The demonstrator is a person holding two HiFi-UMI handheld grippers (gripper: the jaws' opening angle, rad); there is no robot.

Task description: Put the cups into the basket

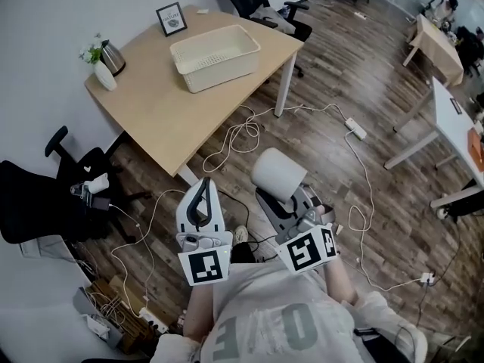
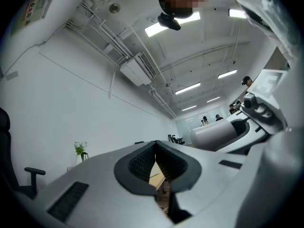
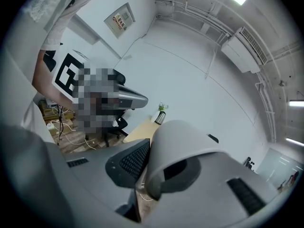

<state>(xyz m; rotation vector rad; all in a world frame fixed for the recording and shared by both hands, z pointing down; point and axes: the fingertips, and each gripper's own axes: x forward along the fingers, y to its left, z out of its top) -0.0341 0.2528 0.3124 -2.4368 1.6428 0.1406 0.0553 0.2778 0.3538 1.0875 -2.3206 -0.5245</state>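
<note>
A pale grey cup (image 1: 277, 173) is held on its side above the floor, and my right gripper (image 1: 293, 200) is shut on it. In the right gripper view the cup (image 3: 183, 144) fills the space between the jaws of that gripper (image 3: 159, 172), its mouth facing the camera. My left gripper (image 1: 202, 190) hangs beside it, shut, with nothing in it. In the left gripper view the pads (image 2: 142, 163) meet at the tips and the cup (image 2: 213, 134) shows at the right. The cream basket (image 1: 215, 57) stands on the wooden table (image 1: 162, 108) ahead, apart from both grippers.
On the table stand a framed picture (image 1: 172, 18), a kettle (image 1: 113, 57) and a white vase with flowers (image 1: 100, 70). Black office chairs (image 1: 45, 199) are at the left and behind the table. Cables and a power strip (image 1: 355, 128) lie on the wooden floor. More tables (image 1: 454, 123) are at the right.
</note>
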